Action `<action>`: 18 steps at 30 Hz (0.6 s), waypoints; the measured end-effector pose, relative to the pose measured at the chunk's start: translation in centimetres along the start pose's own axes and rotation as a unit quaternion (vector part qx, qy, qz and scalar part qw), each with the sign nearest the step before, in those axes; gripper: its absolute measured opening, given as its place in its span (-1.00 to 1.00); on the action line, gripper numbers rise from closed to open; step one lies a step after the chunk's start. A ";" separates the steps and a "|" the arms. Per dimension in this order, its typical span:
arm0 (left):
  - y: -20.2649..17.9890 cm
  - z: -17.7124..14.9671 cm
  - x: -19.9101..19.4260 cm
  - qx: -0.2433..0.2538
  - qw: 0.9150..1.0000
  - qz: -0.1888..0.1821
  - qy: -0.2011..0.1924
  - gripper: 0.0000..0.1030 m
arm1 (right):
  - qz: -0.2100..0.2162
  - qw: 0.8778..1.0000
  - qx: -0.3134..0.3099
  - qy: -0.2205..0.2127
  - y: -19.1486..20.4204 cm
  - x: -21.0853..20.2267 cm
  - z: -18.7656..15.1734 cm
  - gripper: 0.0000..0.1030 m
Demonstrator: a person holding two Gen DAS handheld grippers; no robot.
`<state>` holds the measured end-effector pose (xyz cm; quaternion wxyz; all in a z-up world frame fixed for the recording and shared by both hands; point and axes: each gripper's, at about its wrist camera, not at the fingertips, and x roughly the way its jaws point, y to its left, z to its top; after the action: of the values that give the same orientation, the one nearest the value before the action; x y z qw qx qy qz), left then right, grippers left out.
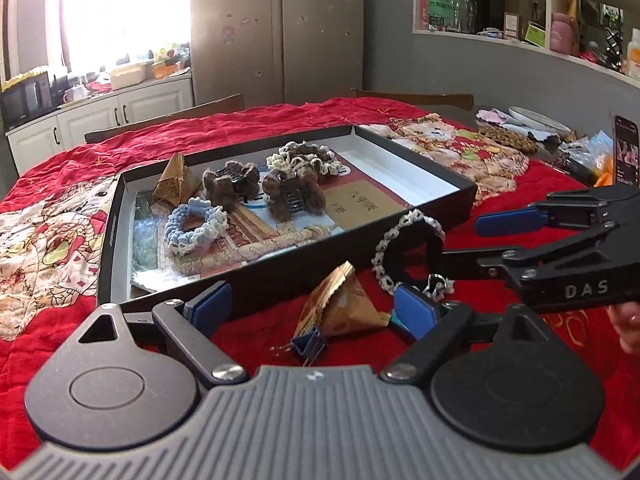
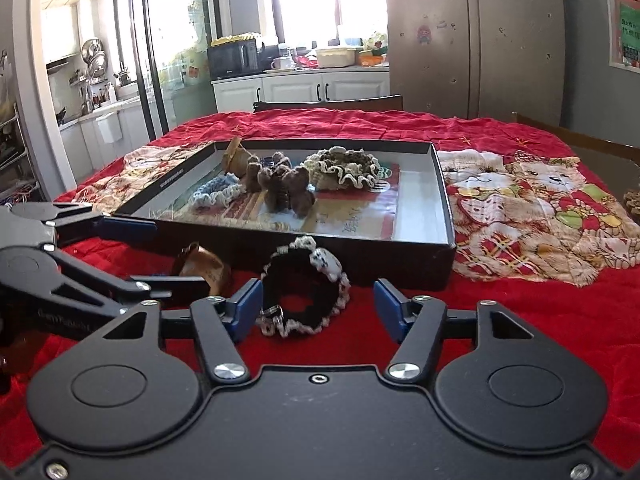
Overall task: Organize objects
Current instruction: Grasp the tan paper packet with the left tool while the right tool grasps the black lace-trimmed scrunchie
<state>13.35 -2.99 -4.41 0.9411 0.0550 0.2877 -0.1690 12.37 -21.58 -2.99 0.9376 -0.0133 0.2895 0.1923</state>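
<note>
We hold the left gripper point(image 1: 314, 308) low and level, pointing forward, jaws wide apart, blue pads point(image 1: 212, 304) clear on both sides with nothing pinched. Our right gripper point(image 2: 318, 304) is also low and level, jaws spread wide, blue pads point(image 2: 248, 304) not pressing on anything. In the left wrist view the right gripper point(image 1: 456, 240) reaches in from the right, crossing ahead of the left one, fingers parted. In the right wrist view the left gripper point(image 2: 160, 252) comes in from the left, fingers apart. Bit of our right hand point(image 1: 628, 320) shows behind its handle.
</note>
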 end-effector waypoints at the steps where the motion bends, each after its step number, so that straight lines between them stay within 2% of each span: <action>1: -0.1 0.1 0.1 0.000 1.000 0.001 -0.001 0.80 | -0.001 1.000 0.000 0.002 0.1 0.3 0.1 0.06; 5: -0.6 0.1 0.7 0.005 1.000 0.001 0.004 0.75 | -0.021 1.000 -0.003 0.007 0.3 1.5 0.2 -0.04; 11: -0.9 0.0 1.6 -0.004 1.000 -0.006 0.017 0.59 | -0.016 1.000 0.015 0.019 -0.2 2.8 0.0 -0.19; 15: -0.6 0.0 1.9 -0.023 0.999 -0.011 0.025 0.37 | -0.017 0.999 0.026 0.022 -0.3 3.4 0.0 -0.27; 17: -0.5 0.0 2.1 -0.031 0.999 -0.012 0.029 0.24 | -0.018 0.999 0.031 0.023 -0.4 3.6 0.0 -0.38; 18: -0.4 -0.1 2.2 -0.035 0.999 -0.013 0.031 0.10 | -0.020 0.999 0.032 0.024 -0.5 3.8 0.0 -0.47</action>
<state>14.86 -3.99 -5.69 0.9306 0.0238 0.3235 -0.1697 15.39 -20.66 -5.15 0.9341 0.0068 0.3173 0.1636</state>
